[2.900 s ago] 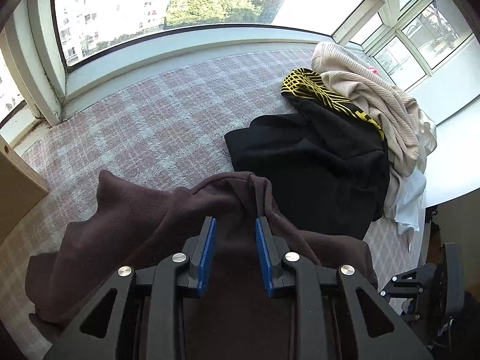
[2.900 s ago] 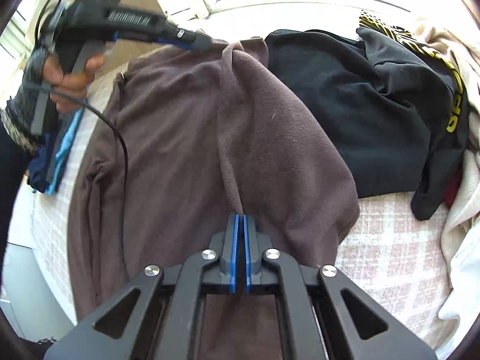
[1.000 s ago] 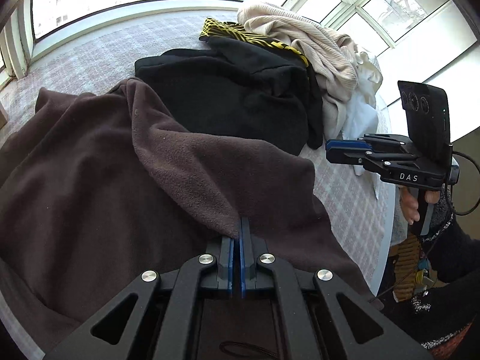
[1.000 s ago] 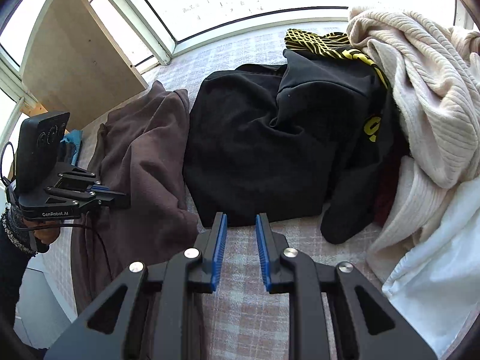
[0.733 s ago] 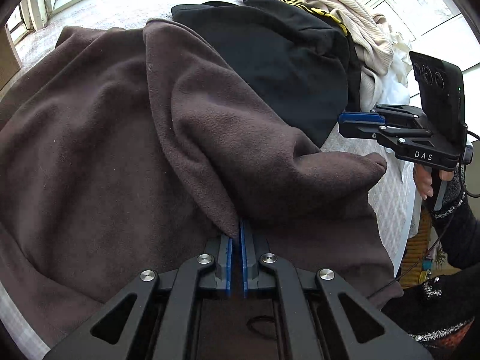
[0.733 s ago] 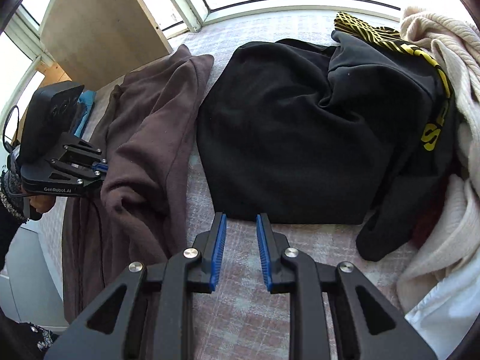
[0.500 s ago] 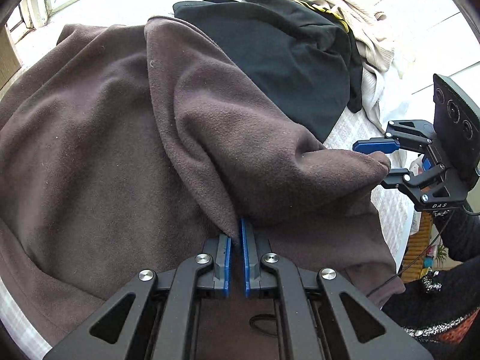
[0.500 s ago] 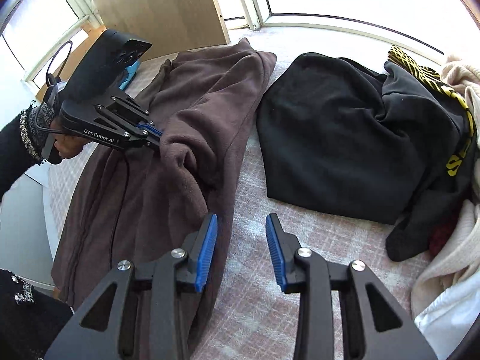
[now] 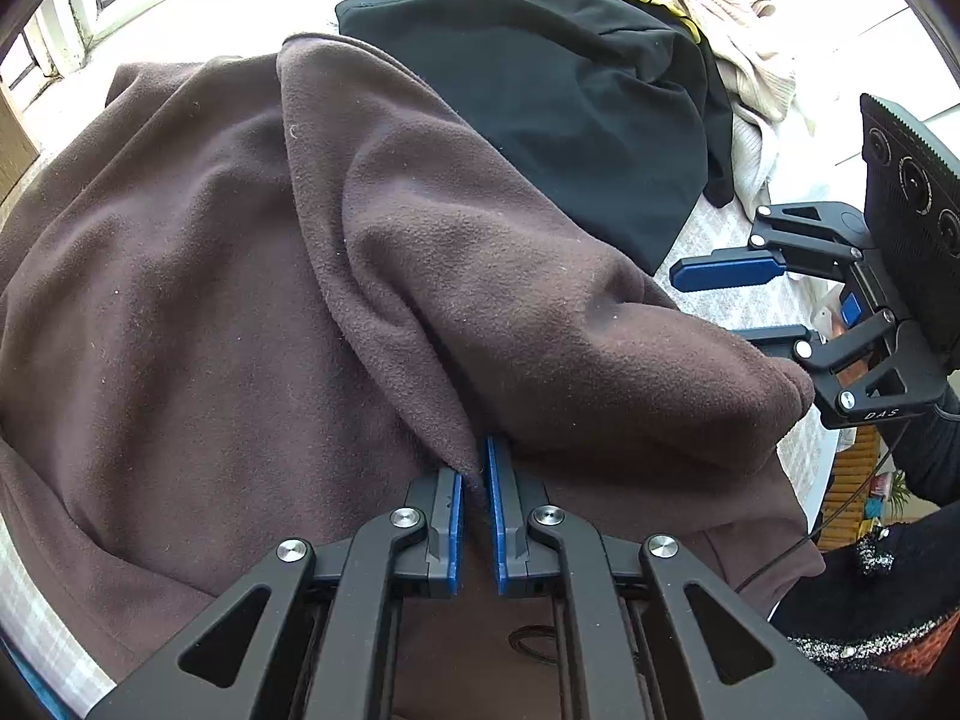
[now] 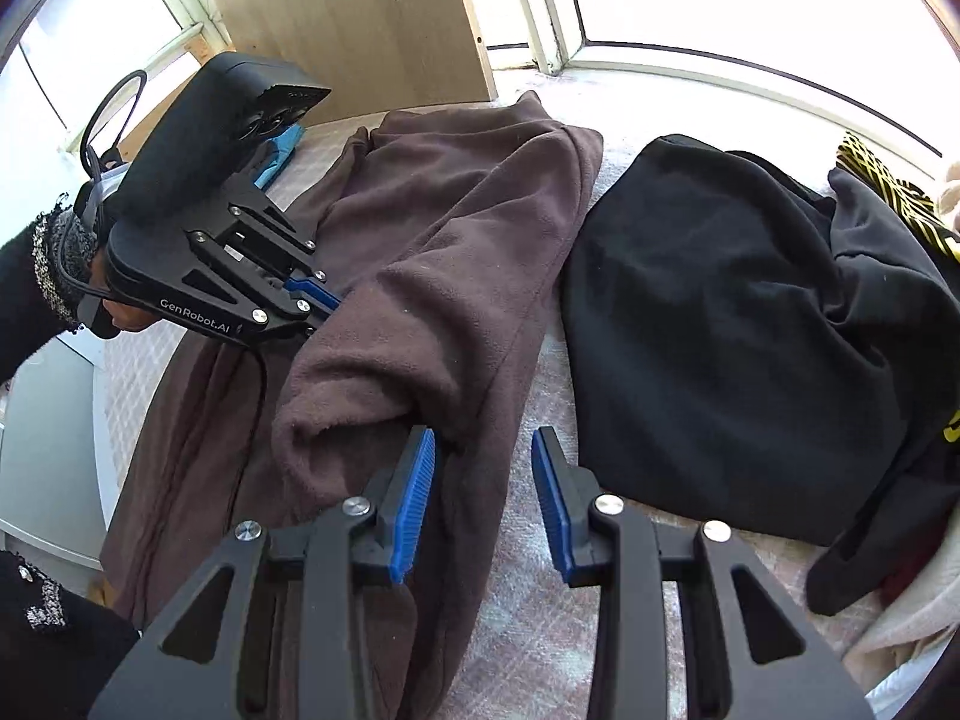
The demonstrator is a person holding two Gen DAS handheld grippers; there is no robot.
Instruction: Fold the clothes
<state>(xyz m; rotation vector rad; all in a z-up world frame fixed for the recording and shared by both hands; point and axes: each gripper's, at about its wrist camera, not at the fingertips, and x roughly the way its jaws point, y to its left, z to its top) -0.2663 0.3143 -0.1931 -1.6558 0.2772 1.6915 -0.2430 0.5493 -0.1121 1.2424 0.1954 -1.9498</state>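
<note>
- While the brown fleece point(image 9: 252, 276) sprawls over most of the checked cover point(image 10: 528, 618), one long part of it, a sleeve I'd guess, is doubled across the body, so the fold looks begun, not finished.
- Just beside it on the window side lies a black garment point(image 10: 738, 348), its edge near the fleece; to my eye it crowds the room needed to lay the fold flat.
- Behind that sits a heap of cream knit point(image 9: 750, 72) and a black-and-yellow piece point(image 10: 882, 192), well clear of the work but waiting their turn.
- A wooden panel point(image 10: 360, 18) leans at the window end, beyond the fleece's far edge.
- Down at the fleece's near edge, the left gripper point(image 9: 474, 504) has a thin ridge of fleece between its jaws, which are opening; from here I cannot tell whether the pads point(image 9: 454, 516) still pinch it.
- Over at the doubled part's rounded end, the right gripper point(image 10: 480, 480) stands parted with nothing clamped, one finger at the fleece's edge, seemingly lining up for a fresh hold.
- Tucked by the panel is a scrap of blue cloth point(image 10: 279, 150), out of the way.
</note>
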